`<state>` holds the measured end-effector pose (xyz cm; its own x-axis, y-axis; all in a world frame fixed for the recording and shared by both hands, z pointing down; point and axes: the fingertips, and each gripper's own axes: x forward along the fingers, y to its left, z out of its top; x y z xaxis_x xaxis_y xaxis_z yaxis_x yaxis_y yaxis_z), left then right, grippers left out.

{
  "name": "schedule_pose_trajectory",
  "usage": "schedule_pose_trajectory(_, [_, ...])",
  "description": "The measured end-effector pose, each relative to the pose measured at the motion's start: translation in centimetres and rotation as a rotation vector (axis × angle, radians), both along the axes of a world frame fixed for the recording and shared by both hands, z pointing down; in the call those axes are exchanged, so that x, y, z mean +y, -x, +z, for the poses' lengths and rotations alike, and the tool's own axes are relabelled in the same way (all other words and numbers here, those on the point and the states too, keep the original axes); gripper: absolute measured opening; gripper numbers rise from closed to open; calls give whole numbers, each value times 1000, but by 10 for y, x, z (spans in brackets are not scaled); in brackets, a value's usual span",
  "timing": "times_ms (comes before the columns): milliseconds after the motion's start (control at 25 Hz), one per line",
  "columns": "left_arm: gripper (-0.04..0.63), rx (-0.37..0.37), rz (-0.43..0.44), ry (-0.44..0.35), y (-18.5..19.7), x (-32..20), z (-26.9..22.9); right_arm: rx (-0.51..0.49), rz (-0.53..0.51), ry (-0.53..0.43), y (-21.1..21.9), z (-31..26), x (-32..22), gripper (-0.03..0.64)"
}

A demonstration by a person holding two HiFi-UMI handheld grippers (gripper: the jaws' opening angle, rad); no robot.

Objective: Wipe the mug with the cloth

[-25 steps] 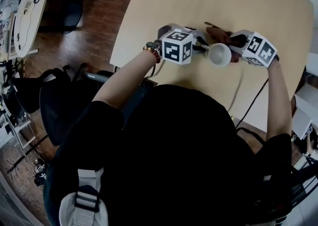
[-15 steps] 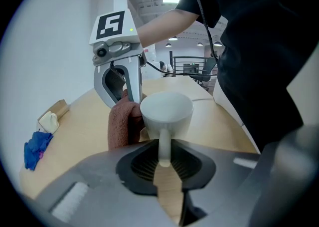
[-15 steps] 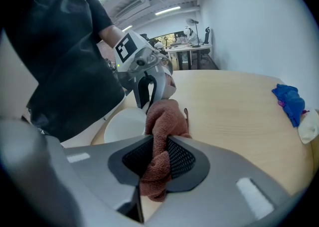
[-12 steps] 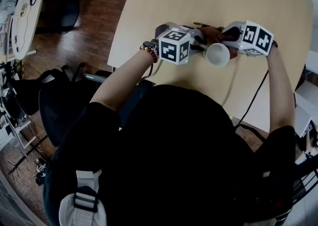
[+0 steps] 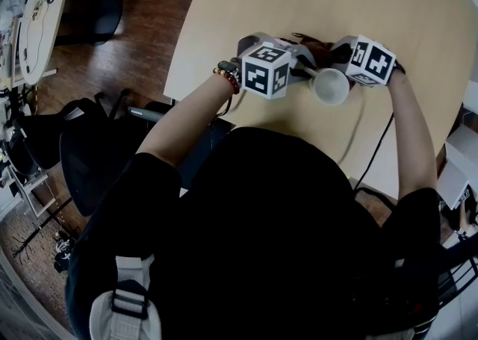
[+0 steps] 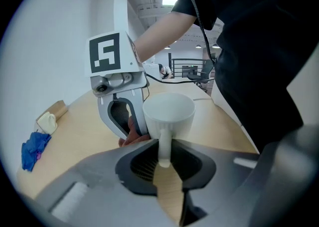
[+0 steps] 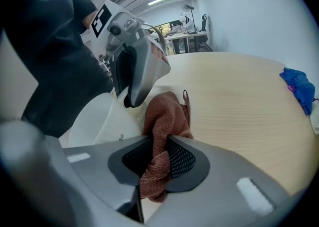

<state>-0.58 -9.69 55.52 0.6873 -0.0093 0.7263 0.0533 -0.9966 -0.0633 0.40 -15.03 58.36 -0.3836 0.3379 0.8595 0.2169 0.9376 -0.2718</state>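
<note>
Brown cloth [image 7: 168, 116] sat clamped in your right hand-held gripper [image 7: 158, 156], bunched against the outer wall of the white mug [image 6: 168, 113]. Your left hand-held gripper [image 6: 164, 157] had the mug's handle between its jaws, which were opening. The mug stood upright on the wooden counter [image 7: 239, 106], between the two hand-held grippers.

One white mug [image 6: 168, 113], one brown cloth [image 7: 167, 116], one blue rag [image 7: 299, 89], one pale wooden table [image 5: 246, 2].
</note>
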Motion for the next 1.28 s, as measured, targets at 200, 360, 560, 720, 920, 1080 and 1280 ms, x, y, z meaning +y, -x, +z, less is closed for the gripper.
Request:
schedule_pose_trajectory(200, [82, 47, -38, 7, 1, -1, -4, -73, 98, -39, -1, -6, -5, 88])
schedule_pose_trajectory(360, [95, 128, -114, 53, 6, -3, -12, -153, 199, -61, -16, -16, -8, 100])
schedule_pose_trajectory(560, [123, 228, -204, 115, 18, -6, -26, -227, 330, -18, -35, -25, -10, 146])
schedule_pose_trajectory(720, [159, 299, -301, 145, 27, -12, -36, -272, 460, -49, -60, -41, -24, 155])
schedule_pose_trajectory(920, [170, 472, -485, 125, 42, -27, -76, -461, 747, -141, -105, -94, -37, 155])
schedule_pose_trajectory(1080, [181, 689, -666, 68, 64, -45, -139, -659, 928, -245, -129, -160, -27, 155])
schedule_pose_trajectory(1280, [181, 810, -762, -30, 68, -40, -192, -835, 1004, -357, -123, -226, 19, 153])
